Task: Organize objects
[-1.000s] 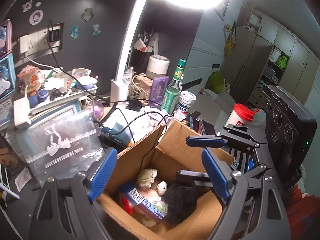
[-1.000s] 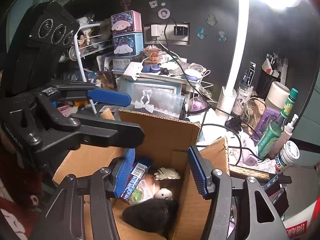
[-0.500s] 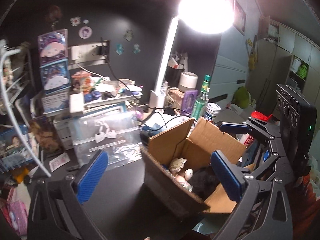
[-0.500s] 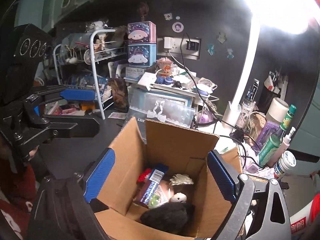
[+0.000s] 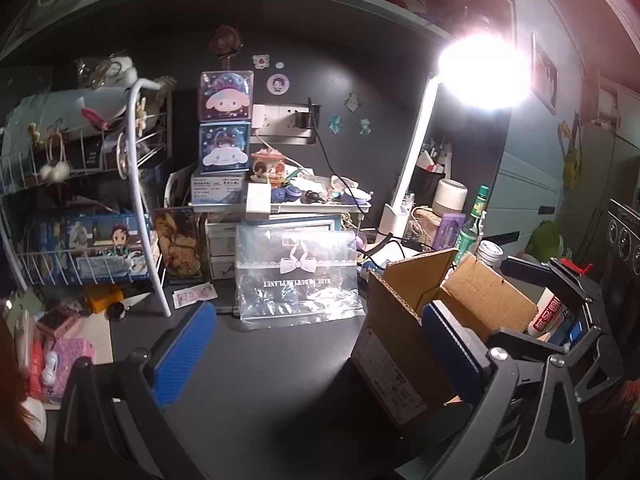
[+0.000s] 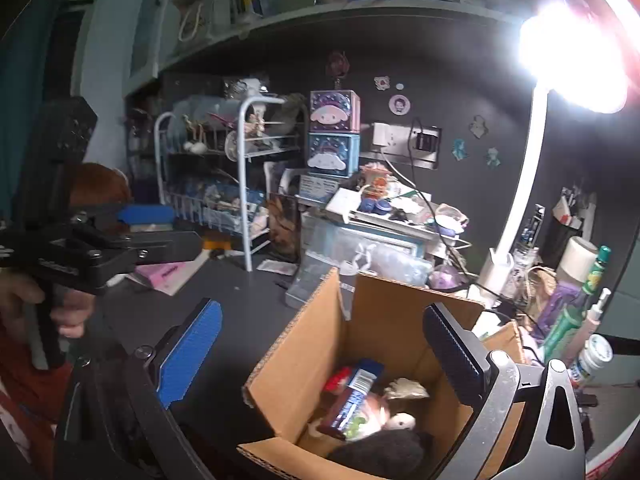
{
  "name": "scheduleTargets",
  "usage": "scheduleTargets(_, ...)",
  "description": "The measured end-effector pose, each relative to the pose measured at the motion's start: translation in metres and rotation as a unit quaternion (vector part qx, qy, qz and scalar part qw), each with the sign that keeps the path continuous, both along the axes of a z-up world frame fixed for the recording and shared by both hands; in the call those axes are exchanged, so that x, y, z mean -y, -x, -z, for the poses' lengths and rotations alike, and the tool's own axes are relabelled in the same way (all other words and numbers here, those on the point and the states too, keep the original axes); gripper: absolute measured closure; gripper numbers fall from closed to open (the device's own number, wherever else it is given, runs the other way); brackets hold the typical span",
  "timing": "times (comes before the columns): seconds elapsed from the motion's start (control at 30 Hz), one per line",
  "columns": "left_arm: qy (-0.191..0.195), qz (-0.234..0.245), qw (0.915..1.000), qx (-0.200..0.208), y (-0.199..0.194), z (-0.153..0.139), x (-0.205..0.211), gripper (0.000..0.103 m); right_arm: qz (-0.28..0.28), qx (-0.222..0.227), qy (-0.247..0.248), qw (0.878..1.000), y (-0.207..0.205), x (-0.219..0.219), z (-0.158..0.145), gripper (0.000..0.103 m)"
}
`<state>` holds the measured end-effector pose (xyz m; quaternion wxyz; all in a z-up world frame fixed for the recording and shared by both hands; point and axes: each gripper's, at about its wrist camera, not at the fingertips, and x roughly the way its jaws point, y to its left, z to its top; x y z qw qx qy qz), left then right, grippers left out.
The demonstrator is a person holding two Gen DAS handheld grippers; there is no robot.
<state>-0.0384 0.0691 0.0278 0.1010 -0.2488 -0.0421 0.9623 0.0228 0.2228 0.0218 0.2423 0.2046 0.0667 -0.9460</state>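
Observation:
An open cardboard box (image 5: pixel 400 320) stands on the dark desk (image 5: pixel 280 380). In the right wrist view the box (image 6: pixel 380 320) holds a blue snack packet (image 6: pixel 352 396), a small white figure (image 6: pixel 402 420) and a black fluffy thing (image 6: pixel 380 456). My right gripper (image 6: pixel 322 308) hovers over the box's near left corner. Its jaws are opening, with the box flap between them and untouched by the pads. My left gripper (image 5: pixel 316 308) is open over bare desk to the left of the box. It also shows at the left of the right wrist view (image 6: pixel 160 228), held in a hand (image 6: pixel 24 296).
A clear bag with a white bow (image 5: pixel 296 276) leans behind the bare desk patch. A white wire rack (image 5: pixel 80 220) crowds the left. Stacked boxes and trinkets line the back. A white lamp (image 5: pixel 416 160) and bottles (image 5: pixel 472 224) stand behind the box.
Both grippers spread their jaws wide and drew back from inside the box. The left one swung off to the left, so the box now sits at its right.

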Motion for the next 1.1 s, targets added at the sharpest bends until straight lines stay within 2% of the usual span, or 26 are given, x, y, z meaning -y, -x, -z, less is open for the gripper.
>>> scheduleTargets(0.2,0.004,-0.009,0.9999,0.014,0.011,0.009,0.0,0.001,-0.01,-0.013,0.014,1.0,0.003,-0.007,0.005,0.001)
scheduleTargets(0.53,0.01,-0.008,0.9997,0.019,0.023,0.011,-0.003,0.001,0.0,0.01,0.028,1.0,0.019,-0.017,0.017,0.001)
scheduleTargets(1.1,0.007,-0.006,0.9998,0.019,0.022,0.012,0.002,0.001,0.006,0.026,0.043,0.999,0.024,-0.019,0.025,0.001)
